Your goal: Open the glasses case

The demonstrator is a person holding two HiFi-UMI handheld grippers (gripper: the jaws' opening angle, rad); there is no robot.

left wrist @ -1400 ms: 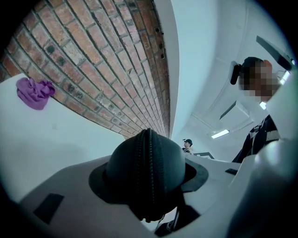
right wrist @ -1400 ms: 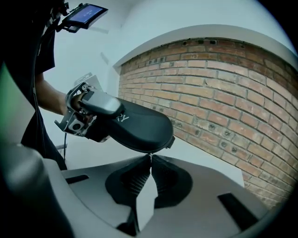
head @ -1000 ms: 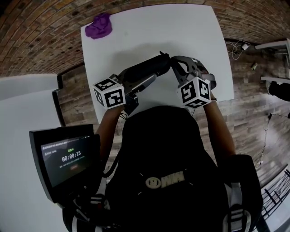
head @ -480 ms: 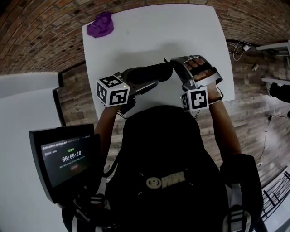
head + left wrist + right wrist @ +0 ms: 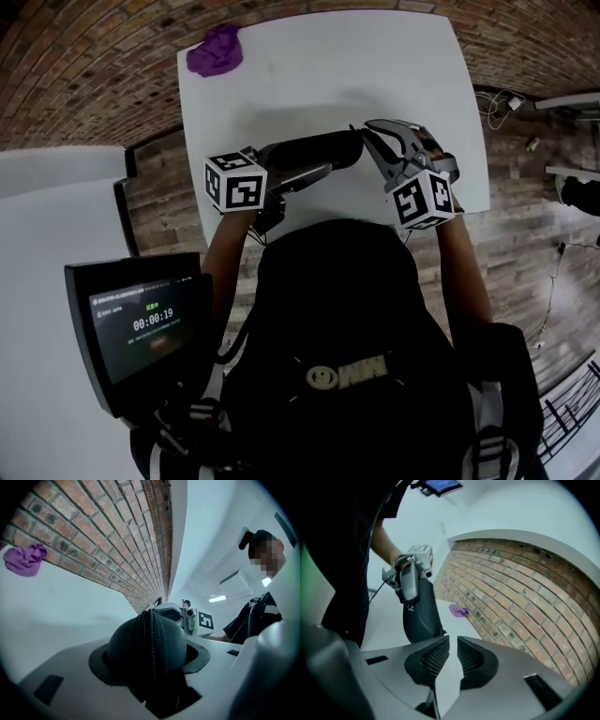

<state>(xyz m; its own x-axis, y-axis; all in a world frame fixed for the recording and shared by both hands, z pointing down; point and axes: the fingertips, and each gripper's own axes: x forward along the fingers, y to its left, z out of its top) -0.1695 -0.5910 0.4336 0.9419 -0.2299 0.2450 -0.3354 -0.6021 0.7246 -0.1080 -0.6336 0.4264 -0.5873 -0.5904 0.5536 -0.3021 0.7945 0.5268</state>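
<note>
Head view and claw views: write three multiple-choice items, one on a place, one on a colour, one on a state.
1. The purple cloth lies: A at the table's far left corner; B on the floor; C under the case.
2. The glasses case is: A white; B dark grey; C red.
3. The case is: A open on the table; B zipped, in the left claw; C zipped, lying free.
A: it sits by that corner. B: its shell is dark. B: zip teeth meet, claw grips it.
</note>
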